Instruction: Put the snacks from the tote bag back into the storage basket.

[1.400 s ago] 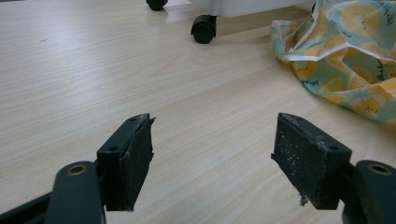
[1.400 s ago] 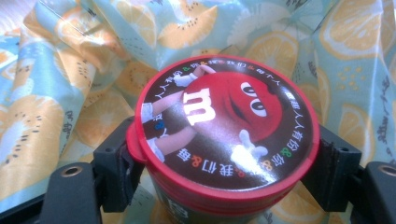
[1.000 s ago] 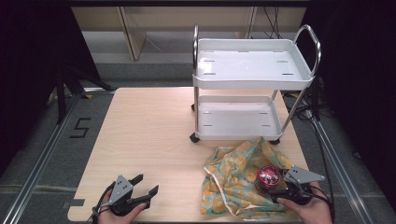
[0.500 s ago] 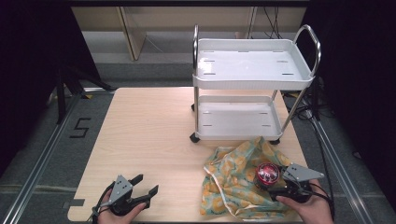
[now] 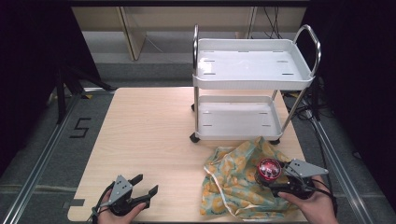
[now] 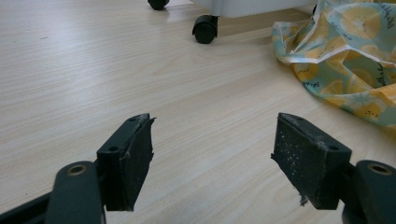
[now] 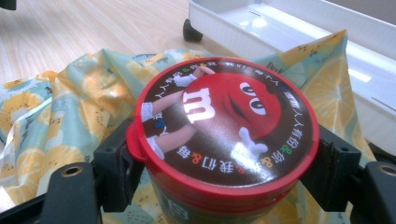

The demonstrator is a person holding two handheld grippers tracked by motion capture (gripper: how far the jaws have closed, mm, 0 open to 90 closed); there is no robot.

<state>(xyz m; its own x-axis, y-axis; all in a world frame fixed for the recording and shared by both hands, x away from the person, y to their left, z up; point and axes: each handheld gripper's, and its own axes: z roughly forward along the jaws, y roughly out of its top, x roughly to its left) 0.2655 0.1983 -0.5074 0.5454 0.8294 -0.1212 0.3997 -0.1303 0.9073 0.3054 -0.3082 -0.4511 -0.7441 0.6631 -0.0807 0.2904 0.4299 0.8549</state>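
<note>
The right gripper (image 5: 276, 178) sits at the lower right of the high view. Its 2 jaws squeeze a round red candy tub (image 7: 224, 126) from both sides. The tub stands upright, with its lid facing up, over the yellow and blue fruit cloth (image 5: 233, 179) that lies crumpled on the table (image 5: 149, 126). From the pictures I cannot tell if the tub rests on the cloth or is lifted a little above it.

The left gripper (image 5: 142, 192) is at the lower left of the high view. Its jaws are wide apart and hold nothing. It sits low over bare wood, well apart from the cloth.

The white cart (image 5: 252, 70) stands in the upper right half of the high view, just behind the cloth. Both of its shelves look bare.

I think the grab is done. What is left looks like moving the tub somewhere, maybe onto the cart, but that is a guess.

Count: 1 tub, 1 cloth, 1 cart with 2 shelves, 2 grippers, 1 table.
</note>
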